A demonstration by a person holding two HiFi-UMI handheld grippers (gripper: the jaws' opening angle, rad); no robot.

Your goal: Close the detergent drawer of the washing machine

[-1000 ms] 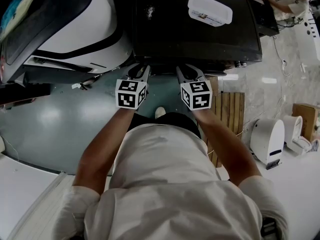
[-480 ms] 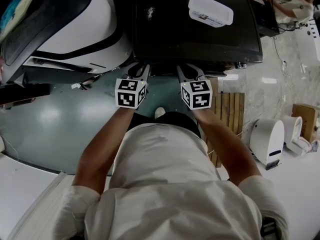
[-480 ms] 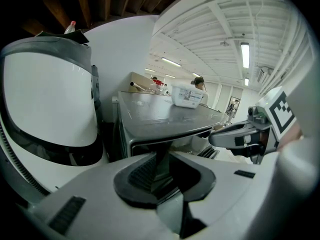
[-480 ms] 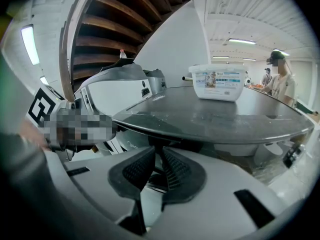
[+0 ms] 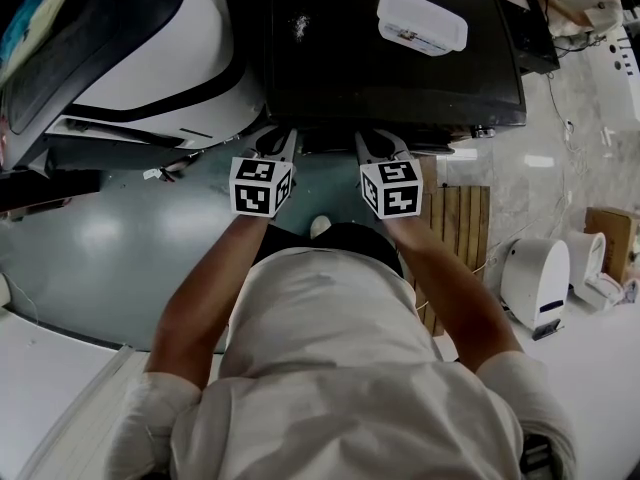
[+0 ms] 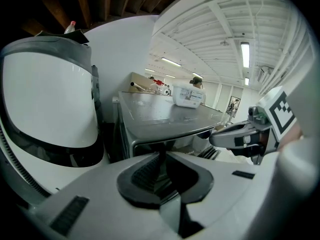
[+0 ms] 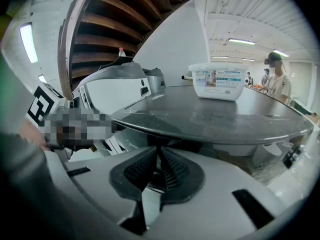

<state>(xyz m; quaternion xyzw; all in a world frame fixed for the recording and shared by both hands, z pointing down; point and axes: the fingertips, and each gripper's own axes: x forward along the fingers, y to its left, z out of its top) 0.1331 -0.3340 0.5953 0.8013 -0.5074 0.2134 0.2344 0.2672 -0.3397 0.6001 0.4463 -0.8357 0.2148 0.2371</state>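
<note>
The washing machine (image 5: 390,58) has a dark flat top and stands straight ahead of me. Both grippers are held against its front upper edge, side by side. My left gripper (image 5: 283,140) has its jaws shut with nothing between them; in the left gripper view its tips (image 6: 160,156) point at the panel just under the machine's top (image 6: 165,116). My right gripper (image 5: 372,140) is shut too, its tips (image 7: 159,154) close under the lid edge (image 7: 215,121). The detergent drawer is hidden under the overhanging top, so I cannot make it out.
A white plastic tub (image 5: 421,20) lies on the machine's top. A white rounded machine (image 5: 150,58) stands close on the left. A wooden slat platform (image 5: 462,218) and a small white appliance (image 5: 535,278) are on the floor at right. A person (image 7: 277,81) stands far behind.
</note>
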